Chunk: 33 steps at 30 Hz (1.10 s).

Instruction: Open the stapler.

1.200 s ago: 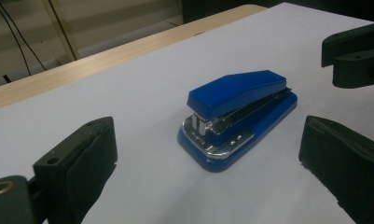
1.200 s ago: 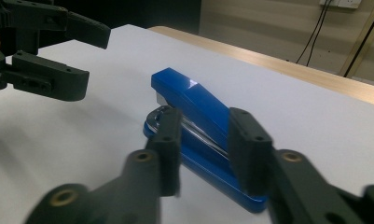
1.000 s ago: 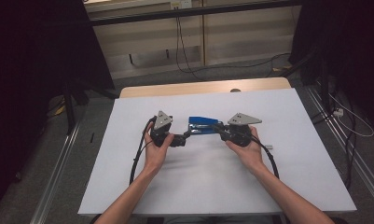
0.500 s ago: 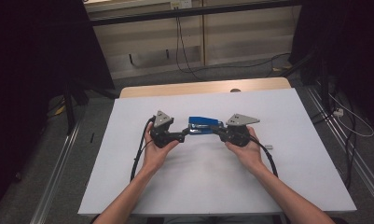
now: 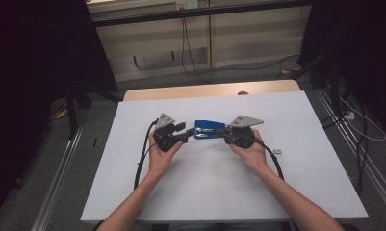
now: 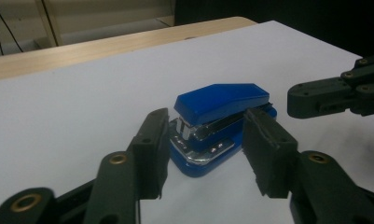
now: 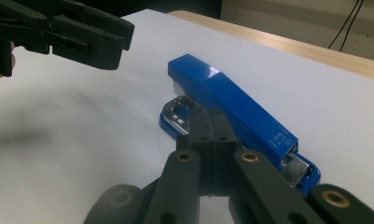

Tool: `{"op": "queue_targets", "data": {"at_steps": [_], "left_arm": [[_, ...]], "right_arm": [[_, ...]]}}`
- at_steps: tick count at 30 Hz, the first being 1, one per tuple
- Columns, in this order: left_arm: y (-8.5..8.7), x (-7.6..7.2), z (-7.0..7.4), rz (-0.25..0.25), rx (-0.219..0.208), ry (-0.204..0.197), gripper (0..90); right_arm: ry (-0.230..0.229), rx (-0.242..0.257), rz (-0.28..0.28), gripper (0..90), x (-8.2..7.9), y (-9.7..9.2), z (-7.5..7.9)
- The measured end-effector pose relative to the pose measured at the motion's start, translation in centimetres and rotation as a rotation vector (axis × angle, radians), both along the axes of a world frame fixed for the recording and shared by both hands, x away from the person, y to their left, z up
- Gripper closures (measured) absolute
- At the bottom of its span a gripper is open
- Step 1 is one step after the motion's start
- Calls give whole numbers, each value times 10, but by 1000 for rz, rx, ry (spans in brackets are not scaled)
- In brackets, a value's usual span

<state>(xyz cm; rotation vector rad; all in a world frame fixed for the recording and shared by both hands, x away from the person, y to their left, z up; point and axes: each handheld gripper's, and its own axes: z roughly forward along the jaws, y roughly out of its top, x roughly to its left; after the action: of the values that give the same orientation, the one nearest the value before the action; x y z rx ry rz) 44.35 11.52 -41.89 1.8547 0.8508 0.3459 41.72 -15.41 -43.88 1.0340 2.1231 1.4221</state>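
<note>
So the left gripper (image 5: 186, 133) sits just off the stapler's front end; its jaws have just been closing and are half spread, not touching it. The blue stapler (image 5: 208, 129) lies flat mid-table on the white sheet (image 5: 133, 192), long axis running left-right, mouth facing left. The right gripper (image 5: 220, 132) has its jaws pressed together, lying alongside the stapler.

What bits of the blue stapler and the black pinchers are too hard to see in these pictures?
- High view: the stapler is small, and both grippers cover its ends.
- Right gripper view: the right gripper has its shut jaws lying across the stapler's base, hiding whether they pinch anything.
- Left gripper view: the left gripper has just been closing; whether its pads touch the stapler's sides is unclear.
- High view: a tiny grey thing is too small to name.
</note>
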Motion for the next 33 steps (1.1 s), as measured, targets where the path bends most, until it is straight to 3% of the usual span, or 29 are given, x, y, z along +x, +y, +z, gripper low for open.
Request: {"op": "queue_targets", "data": {"at_steps": [5, 10, 12, 19, 25, 30, 33], "left_arm": [[0, 3, -4, -10, -13, 20, 736], [-1, 5, -4, -2, 3, -3, 854], [-1, 7, -6, 0, 3, 6, 900], [-8, 11, -13, -16, 65, 33, 900], [-11, 17, -15, -6, 107, 32, 900], [-10, 20, -19, 6, 115, 40, 900], [-10, 22, -22, 21, 109, 58, 900]], "right_arm": [[-2, -15, 9, 900, 6, 6, 2], [15, -2, 10, 900, 10, 9, 0], [20, -22, 13, 900, 12, 11, -1], [49, -60, 10, 900, 15, 16, -7], [66, -87, 11, 900, 21, 19, -8], [117, -81, -3, 900, 24, 23, -14], [118, -109, -2, 900, 25, 26, -16]]}}
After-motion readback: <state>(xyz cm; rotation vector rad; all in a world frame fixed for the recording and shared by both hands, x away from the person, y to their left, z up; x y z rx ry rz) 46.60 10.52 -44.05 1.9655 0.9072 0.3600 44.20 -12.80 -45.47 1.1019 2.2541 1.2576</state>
